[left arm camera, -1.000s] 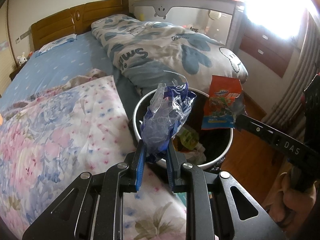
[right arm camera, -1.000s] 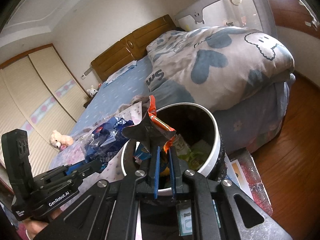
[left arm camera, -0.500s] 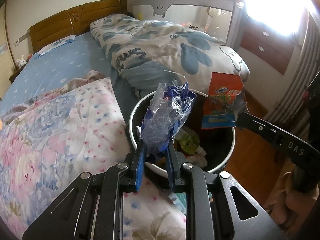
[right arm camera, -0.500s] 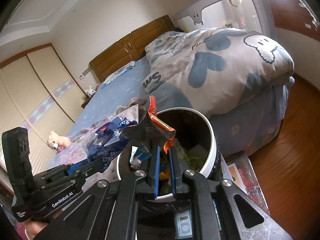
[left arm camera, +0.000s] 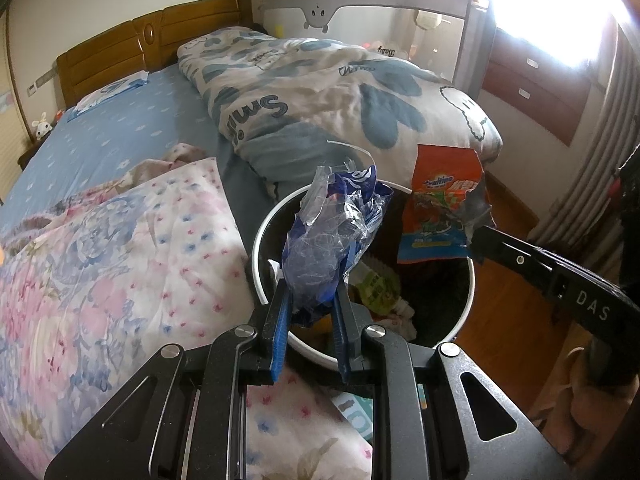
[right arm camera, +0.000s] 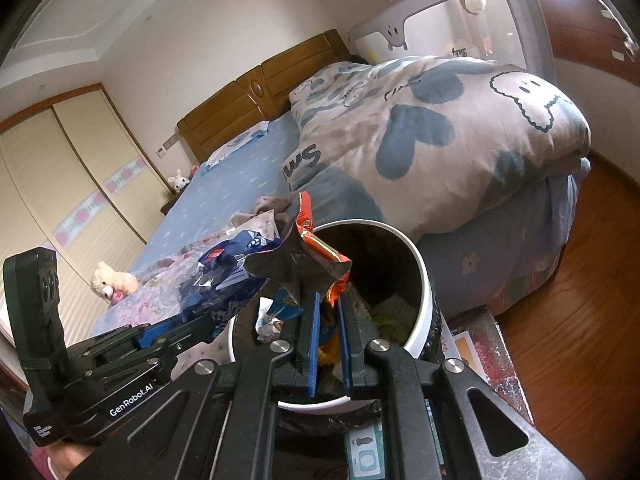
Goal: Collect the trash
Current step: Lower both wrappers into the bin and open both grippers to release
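A: Far left, floral quilt (left arm camera: pixel 120 264) spread over the bed (left arm camera: pixel 120 140), reaching right up beside the bin.

B: Next along, left tool (left arm camera: pixel 310 308), clamped on a crumpled blue-and-clear plastic wrapper (left arm camera: pixel 332 240). Held upright, over the near left part of the white-rimmed trash bin (left arm camera: pixel 260 276).

A: Inside the bin, a green packet (left arm camera: pixel 378 286) and some crumpled paper already down there. Black liner, partly full.

B: Then right tool (right arm camera: pixel 328 312), closed on an orange snack bag (left arm camera: pixel 440 216) by its torn silver edge. Hanging above the right half of the opening.

A: So both pieces over the mouth, neither let go yet.

B: Looks that way. Close to done for this pair; only the release left, probably.

A: Risks?

B: Light film, likely to cling to the blue pads (left arm camera: pixel 280 332) instead of dropping. Could also drift sideways on release and land on the quilt, given how near the rim the blue wrapper sits.

A: And the orange one?

B: Pinched at a thin corner only; may slip early, or catch on the rim and drape over it rather than fall in. Floor (left arm camera: pixel 504 320) just beyond on that side.

A: Two tools crowded over one opening, too.

B: Yes, a knock between them possible if lowered together.
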`<state>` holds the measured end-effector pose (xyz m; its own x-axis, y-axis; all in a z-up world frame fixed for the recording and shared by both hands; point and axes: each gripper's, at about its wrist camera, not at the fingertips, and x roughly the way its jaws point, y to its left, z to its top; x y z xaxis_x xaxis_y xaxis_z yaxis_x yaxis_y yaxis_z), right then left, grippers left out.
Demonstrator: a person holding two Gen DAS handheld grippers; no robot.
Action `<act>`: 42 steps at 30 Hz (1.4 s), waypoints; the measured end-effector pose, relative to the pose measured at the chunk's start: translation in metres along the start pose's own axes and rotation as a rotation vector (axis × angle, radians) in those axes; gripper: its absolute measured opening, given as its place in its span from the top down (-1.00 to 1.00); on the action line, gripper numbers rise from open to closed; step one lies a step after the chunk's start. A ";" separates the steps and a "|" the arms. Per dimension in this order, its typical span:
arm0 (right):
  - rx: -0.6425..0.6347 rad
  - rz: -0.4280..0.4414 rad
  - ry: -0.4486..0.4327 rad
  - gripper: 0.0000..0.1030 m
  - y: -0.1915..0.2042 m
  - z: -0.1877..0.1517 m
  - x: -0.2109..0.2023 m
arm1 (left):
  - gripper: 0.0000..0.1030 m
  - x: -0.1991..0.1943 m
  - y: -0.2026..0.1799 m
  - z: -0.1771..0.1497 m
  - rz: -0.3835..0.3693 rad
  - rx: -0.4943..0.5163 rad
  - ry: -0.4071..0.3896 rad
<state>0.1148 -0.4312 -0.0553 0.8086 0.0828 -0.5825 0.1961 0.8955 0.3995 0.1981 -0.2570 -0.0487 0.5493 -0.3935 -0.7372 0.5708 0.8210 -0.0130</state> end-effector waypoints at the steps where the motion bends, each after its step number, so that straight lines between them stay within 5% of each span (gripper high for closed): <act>1: 0.001 0.000 0.001 0.83 0.000 0.000 0.001 | 0.65 0.000 0.000 0.000 0.001 0.001 0.001; 42: -0.011 -0.029 0.043 0.83 -0.001 0.006 0.018 | 0.64 0.021 0.000 0.005 0.007 0.004 0.032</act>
<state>0.1327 -0.4335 -0.0621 0.7779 0.0756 -0.6238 0.2129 0.9024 0.3748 0.2124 -0.2675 -0.0612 0.5335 -0.3740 -0.7586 0.5695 0.8220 -0.0046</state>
